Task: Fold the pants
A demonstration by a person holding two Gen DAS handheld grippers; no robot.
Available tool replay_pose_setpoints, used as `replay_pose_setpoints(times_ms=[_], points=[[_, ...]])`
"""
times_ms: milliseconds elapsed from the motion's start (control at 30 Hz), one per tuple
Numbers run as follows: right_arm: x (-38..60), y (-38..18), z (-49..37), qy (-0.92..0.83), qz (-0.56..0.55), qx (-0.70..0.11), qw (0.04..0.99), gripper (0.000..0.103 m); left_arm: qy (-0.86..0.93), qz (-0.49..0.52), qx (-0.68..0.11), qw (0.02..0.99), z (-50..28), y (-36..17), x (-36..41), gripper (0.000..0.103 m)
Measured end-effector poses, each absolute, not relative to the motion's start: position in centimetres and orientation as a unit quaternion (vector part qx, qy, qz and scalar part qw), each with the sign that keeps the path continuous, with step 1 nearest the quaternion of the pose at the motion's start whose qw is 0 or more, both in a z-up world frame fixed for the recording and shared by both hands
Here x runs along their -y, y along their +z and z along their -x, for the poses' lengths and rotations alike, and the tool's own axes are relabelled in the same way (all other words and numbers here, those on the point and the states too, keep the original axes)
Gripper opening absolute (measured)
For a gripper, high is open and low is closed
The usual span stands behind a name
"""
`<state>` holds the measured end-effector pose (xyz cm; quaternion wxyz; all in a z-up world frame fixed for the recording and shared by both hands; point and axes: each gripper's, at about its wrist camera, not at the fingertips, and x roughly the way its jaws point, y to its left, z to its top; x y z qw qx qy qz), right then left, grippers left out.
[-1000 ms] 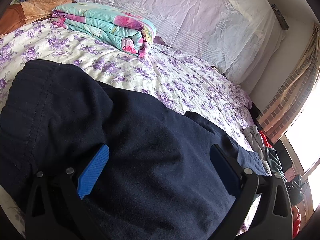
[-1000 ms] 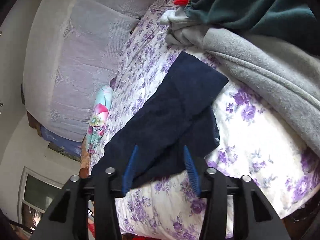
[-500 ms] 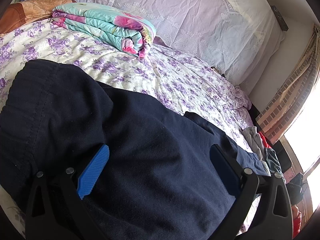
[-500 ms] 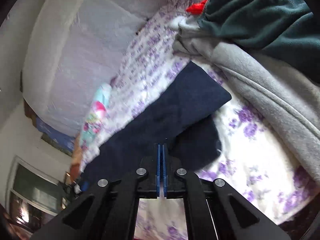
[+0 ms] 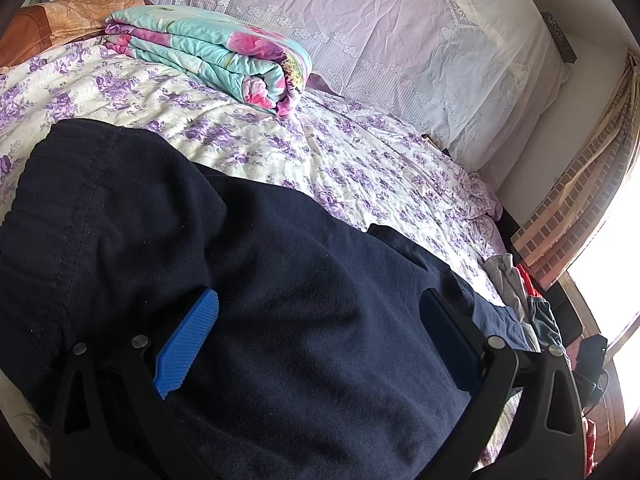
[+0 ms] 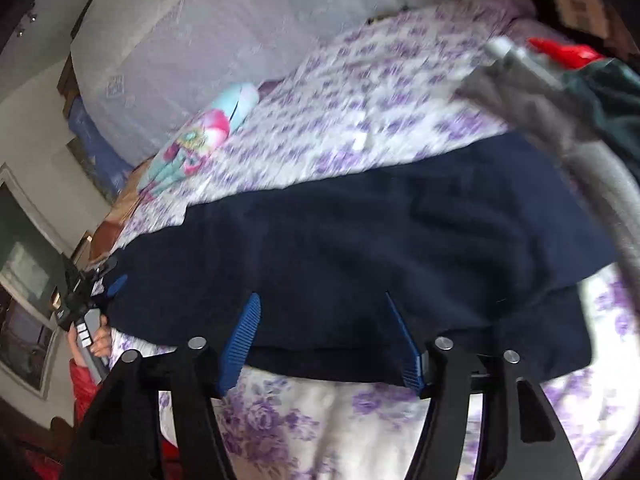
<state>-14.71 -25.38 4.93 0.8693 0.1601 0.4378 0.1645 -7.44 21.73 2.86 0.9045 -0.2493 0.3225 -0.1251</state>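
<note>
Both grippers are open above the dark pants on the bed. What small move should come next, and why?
Probably lower the right gripper and shut it on the near edge of the navy pants. Its jaws stand open at that edge, gripping nothing, and the pants lie long across the floral bedsheet. The left gripper, also open, hovers over the waistband end, so a fold cannot start until cloth is held.

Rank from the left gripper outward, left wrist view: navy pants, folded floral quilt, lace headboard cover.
1. Navy pants: directly under the open left gripper.
2. Folded floral quilt: on the bed beyond the pants, upper left.
3. Lace headboard cover: behind the quilt, along the top.
</note>
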Motion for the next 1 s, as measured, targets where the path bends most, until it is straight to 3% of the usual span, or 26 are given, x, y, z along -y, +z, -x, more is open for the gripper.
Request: replay_pose_setpoints(times_ms=[33,133,200,300,367,433,500,533,733,967,1000], points=[[24.4,3.3,13.9,0.168,-0.151,-0.476,0.85,0.068,-0.125,0.249,-0.323,0.905,7.4,2.9,-21.7,0.098],[22.4,4.7,14.1,0.15,-0.065,-0.467,0.869,0.068,-0.125,0.249,-0.323,0.905,7.4,2.9,-21.7,0.098],[21.2,7.5,14.5,0.176,-0.055,-0.415,0.891,0.069,-0.124,0.249,-0.323,0.905,7.4,2.9,-21.7,0.098],[18.3,9.4,12.9,0.209,-0.019,-0.382,0.9,0.079,-0.124,0.25,-0.322,0.905,7.4,2.9,-21.7,0.098],[16.2,7.7,10.9,0.229,-0.001,-0.406,0.884,0.082,-0.124,0.25,-0.322,0.905,7.4,2.9,-21.7,0.098],[13.8,3.8,8.1,0.241,0.012,-0.493,0.836,0.085,-0.124,0.25,-0.322,0.905,7.4,2.9,-21.7,0.098],[12.1,4.2,8.0,0.243,0.06,-0.463,0.85,0.083,-0.124,0.25,-0.322,0.905,7.4,2.9,-21.7,0.098],[11.2,5.2,7.8,0.268,0.067,-0.46,0.844,0.076,-0.124,0.25,-0.322,0.905,7.4,2.9,-21.8,0.098],[4.1,12.0,3.7,0.349,0.089,-0.369,0.857,0.076,-0.122,0.252,-0.322,0.905,7.4,3.0,-21.6,0.098],[-3.3,6.6,-5.2,0.335,0.122,-0.446,0.821,0.076,-0.122,0.253,-0.321,0.905,7.5,3.0,-21.6,0.098],[-4.0,5.5,-5.4,0.336,0.132,-0.458,0.812,0.067,-0.122,0.253,-0.321,0.904,7.4,3.0,-21.6,0.098]])
